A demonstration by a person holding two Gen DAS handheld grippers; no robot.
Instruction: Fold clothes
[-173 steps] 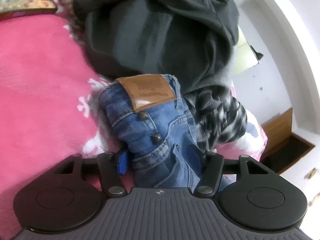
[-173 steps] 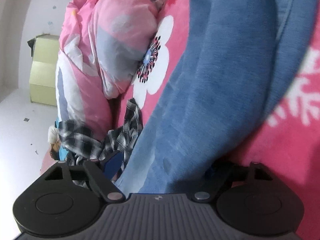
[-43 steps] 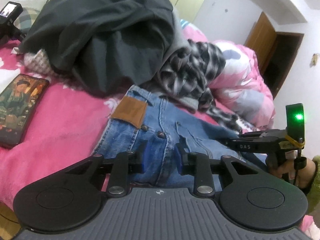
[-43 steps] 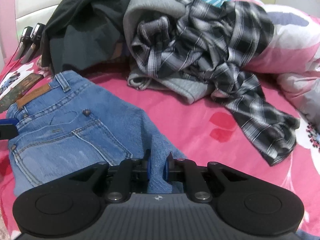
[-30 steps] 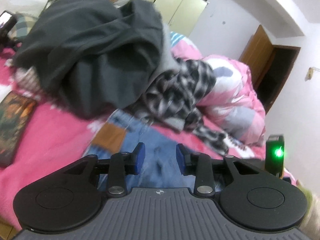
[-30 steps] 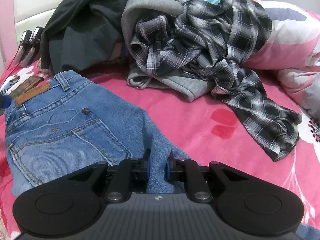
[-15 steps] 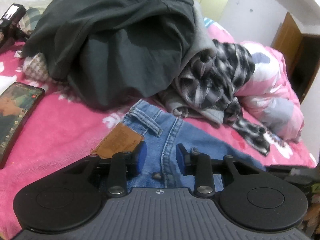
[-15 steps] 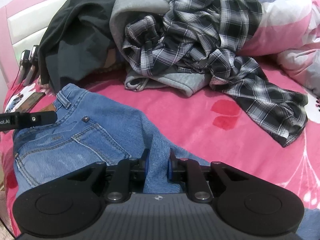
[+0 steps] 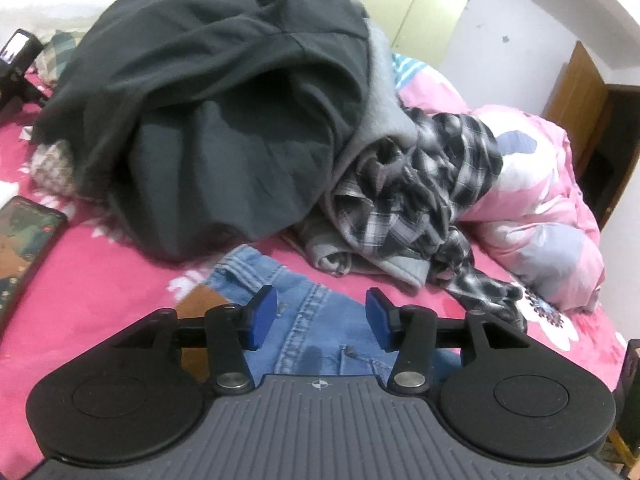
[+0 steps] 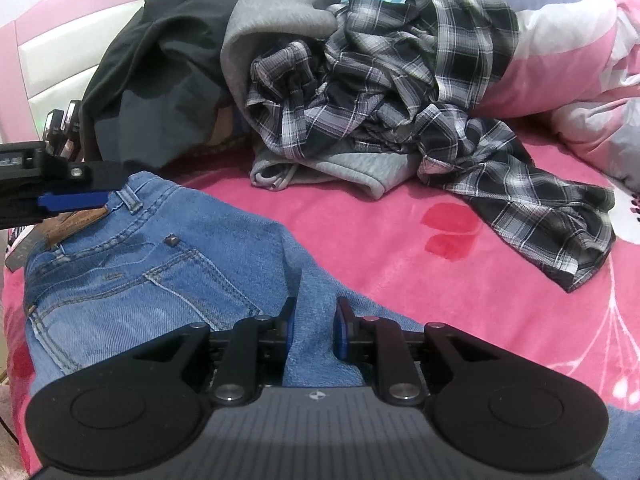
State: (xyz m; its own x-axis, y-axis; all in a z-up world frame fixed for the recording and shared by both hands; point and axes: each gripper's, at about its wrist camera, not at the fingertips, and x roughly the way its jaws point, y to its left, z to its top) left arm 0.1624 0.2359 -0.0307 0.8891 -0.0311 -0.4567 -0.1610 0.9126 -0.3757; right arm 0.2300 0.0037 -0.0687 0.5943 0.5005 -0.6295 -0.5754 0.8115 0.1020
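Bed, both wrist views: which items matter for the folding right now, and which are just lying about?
In the job: jeans, left gripper, right gripper, plaid shirt, dark garment, grey sweatshirt.

Lying about: phone, quilt, wardrobe.

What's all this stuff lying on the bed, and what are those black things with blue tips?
jeans: one, blue, flat on the bed, nearest
dark garment: one, charcoal, heaped behind the jeans
grey sweatshirt: one, grey, in the pile beside it
plaid shirt: one, black and white check, crumpled on the pile
blanket: one, pink, under everything
quilt: one, pink floral, bunched far right
phone: one, dark, left on the blanket
left gripper: one, black with blue pads, open above the jeans' waistband
right gripper: one, same colours, jaws have just been opening, denim fold between them
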